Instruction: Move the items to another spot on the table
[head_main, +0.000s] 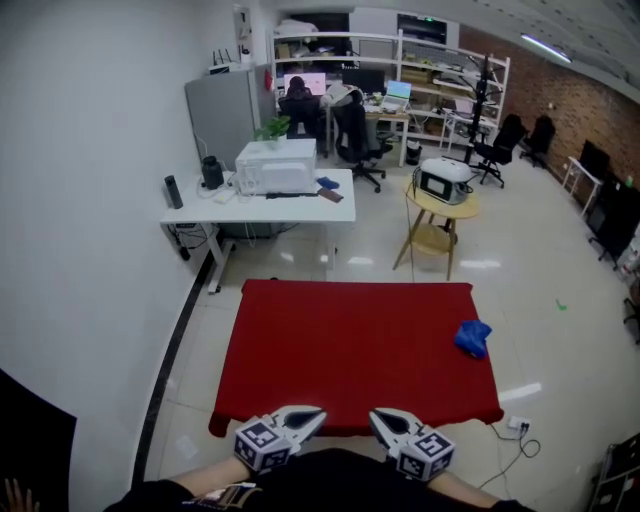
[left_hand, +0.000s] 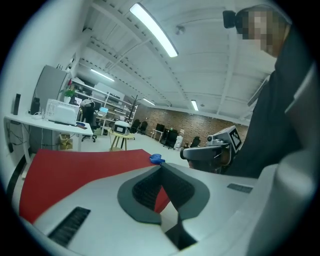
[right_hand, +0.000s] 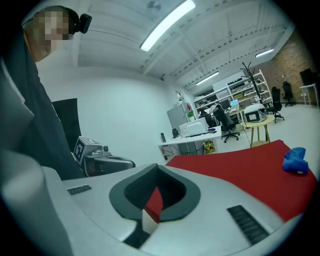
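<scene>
A crumpled blue item (head_main: 473, 338) lies near the right edge of the red table (head_main: 350, 340); it also shows in the left gripper view as the blue item (left_hand: 157, 159) and in the right gripper view as the blue item (right_hand: 295, 161). My left gripper (head_main: 308, 416) and right gripper (head_main: 380, 418) hover side by side at the table's near edge, far from the item. In the left gripper view the left gripper (left_hand: 161, 168) is shut with nothing held. The right gripper (right_hand: 157, 168) is likewise shut and empty.
Beyond the red table stand a white desk (head_main: 262, 205) with a white appliance (head_main: 277, 166) and a small round wooden table (head_main: 437, 215) carrying a microwave (head_main: 442, 181). Office chairs and shelves fill the back. A cable lies on the floor at the right (head_main: 518, 440).
</scene>
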